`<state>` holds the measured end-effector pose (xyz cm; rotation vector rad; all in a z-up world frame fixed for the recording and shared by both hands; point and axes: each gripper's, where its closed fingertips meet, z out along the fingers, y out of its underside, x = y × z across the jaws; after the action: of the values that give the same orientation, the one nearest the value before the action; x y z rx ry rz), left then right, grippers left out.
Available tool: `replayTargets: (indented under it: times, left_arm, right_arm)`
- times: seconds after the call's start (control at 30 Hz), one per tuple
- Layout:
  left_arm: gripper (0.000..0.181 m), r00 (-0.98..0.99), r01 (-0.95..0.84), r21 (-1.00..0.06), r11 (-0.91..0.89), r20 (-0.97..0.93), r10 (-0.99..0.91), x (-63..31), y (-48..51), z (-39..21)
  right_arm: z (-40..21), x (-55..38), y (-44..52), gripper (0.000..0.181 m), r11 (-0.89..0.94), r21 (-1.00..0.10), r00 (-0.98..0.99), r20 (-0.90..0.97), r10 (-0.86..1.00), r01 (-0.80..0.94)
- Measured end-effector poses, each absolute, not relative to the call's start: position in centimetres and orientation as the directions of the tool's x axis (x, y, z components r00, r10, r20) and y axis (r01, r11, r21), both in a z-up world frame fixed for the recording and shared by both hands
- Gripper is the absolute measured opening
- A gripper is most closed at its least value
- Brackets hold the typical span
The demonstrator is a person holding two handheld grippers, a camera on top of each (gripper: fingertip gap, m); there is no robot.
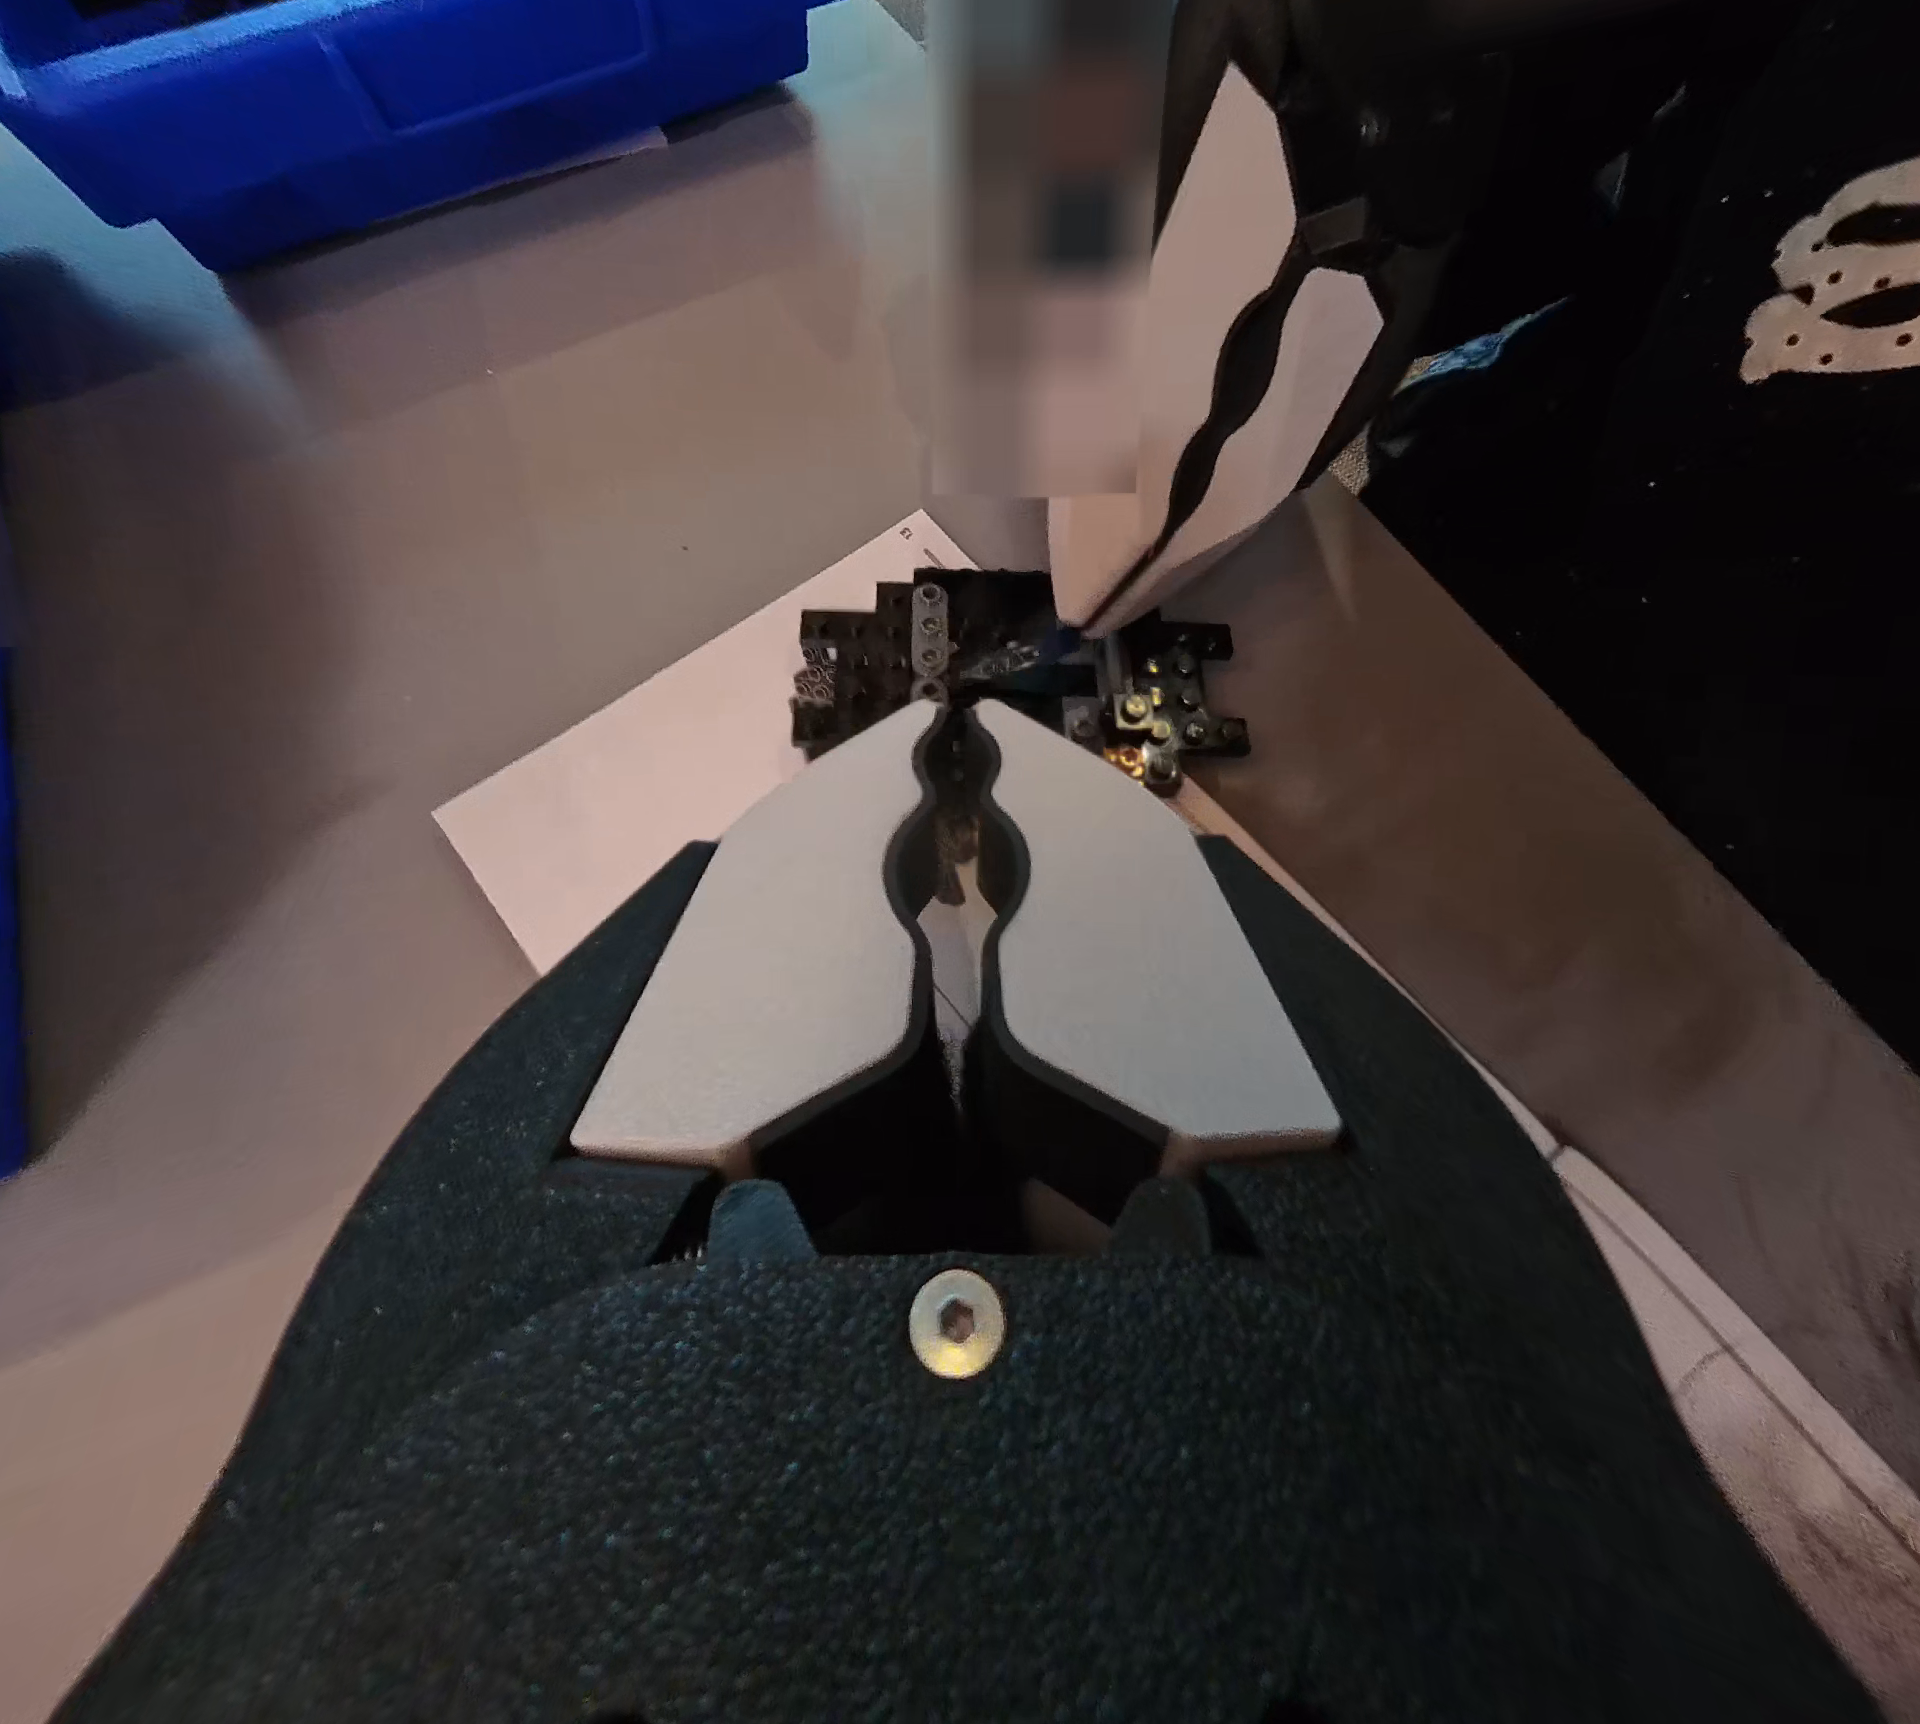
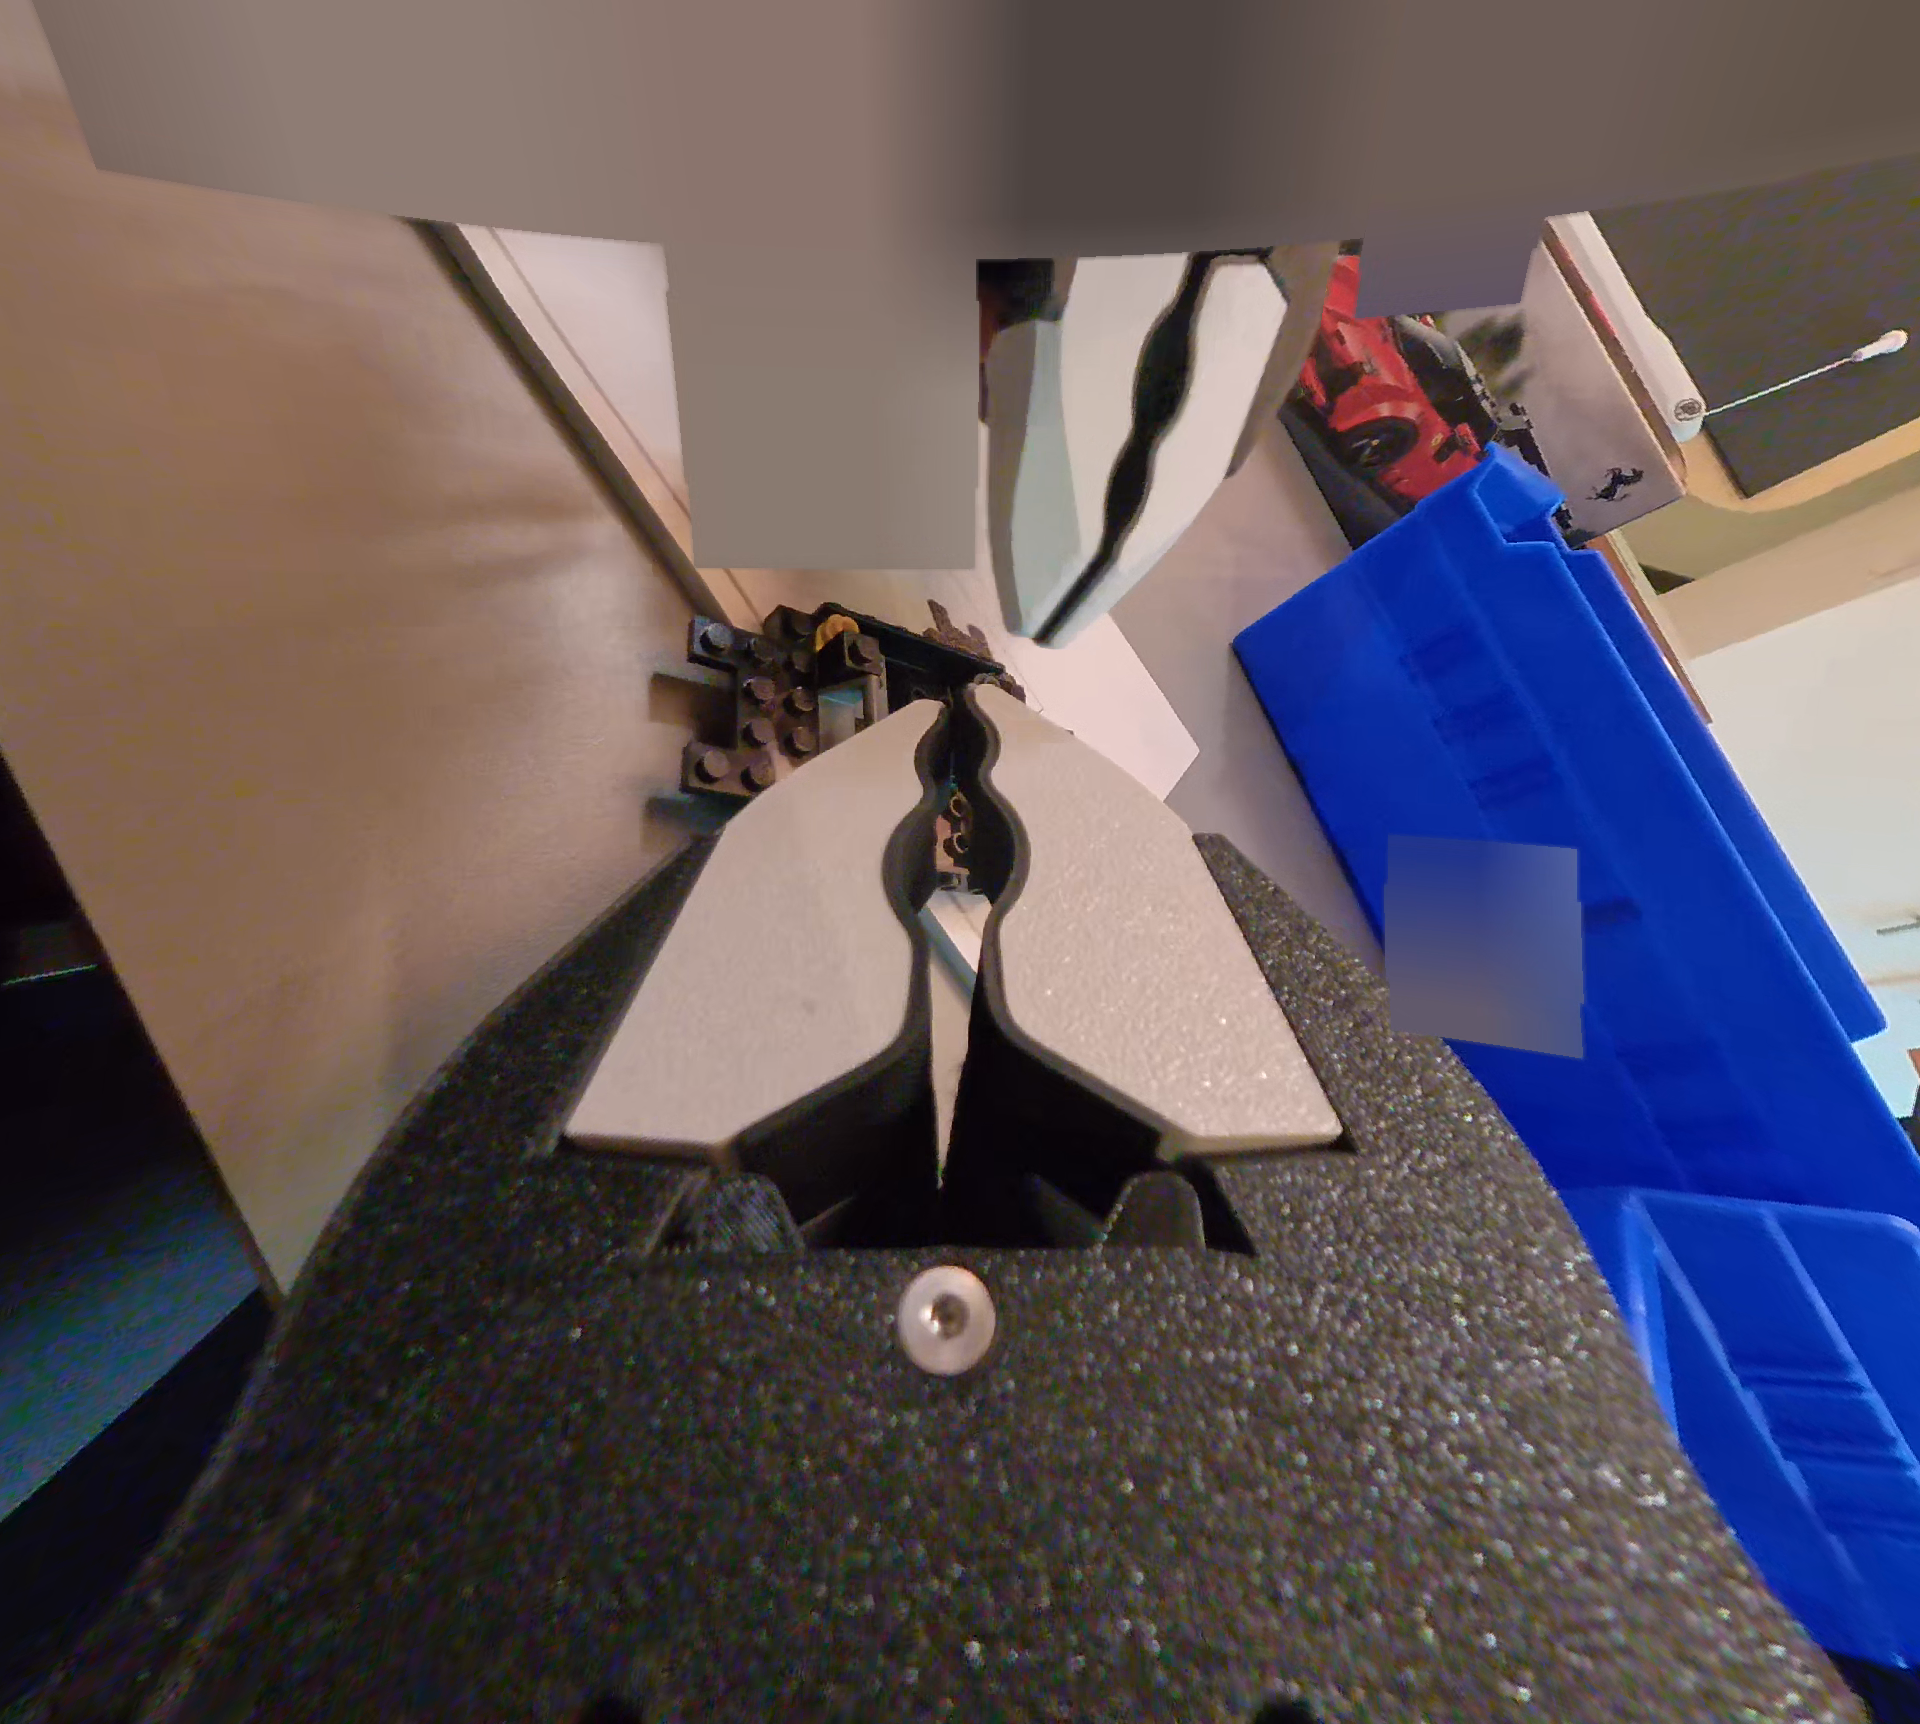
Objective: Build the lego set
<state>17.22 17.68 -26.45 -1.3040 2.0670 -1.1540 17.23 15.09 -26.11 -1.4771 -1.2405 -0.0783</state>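
A partly built black Lego model (image 1: 1174, 698) with grey beams lies on a white paper sheet (image 1: 644, 781) near the table edge. It also shows in the right wrist view (image 2: 774, 718), with a yellow part on top. My left gripper (image 1: 961, 716) is shut, its tips touching the model's near side. It also shows in the right wrist view (image 2: 1039, 630), coming down from above. My right gripper (image 2: 961, 703) is shut with its tips on the model. In the left wrist view it (image 1: 1081, 625) comes in from the upper right. I cannot tell whether either tip pinches a small part.
A blue bin (image 1: 436, 43) with loose red and black parts stands at the back left. More blue bins (image 2: 1538, 739) and a box picturing a red car (image 2: 1382, 407) lie beside the model. The table edge (image 1: 1621, 770) runs close on the right, next to a person's dark clothing. The tips of both grippers are at nearly the same place.
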Motion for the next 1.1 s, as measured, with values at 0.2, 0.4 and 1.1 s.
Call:
replayTargets:
  times: [0.2, 0.4, 1.1]
  left_arm:
    - [0.000, -0.517, -0.564, -0.782, 0.265, 0.084, -0.852, 18.2, 17.4, -26.6]
    - [0.000, -0.556, -0.582, -0.752, 0.309, 0.090, -0.826, 18.6, 16.7, -27.3]
    - [0.000, -0.607, -0.602, -0.706, 0.374, 0.100, -0.788, 18.4, 16.0, -28.4]
  right_arm:
    - [-26.1, 17.2, 15.1, 0.000, 0.207, -0.680, 0.440, 0.645, 0.625, 0.703]
    - [-26.1, 17.2, 15.1, 0.000, 0.207, -0.680, 0.440, 0.646, 0.624, 0.704]
    - [-26.2, 17.1, 15.1, 0.000, 0.206, -0.678, 0.440, 0.646, 0.624, 0.705]
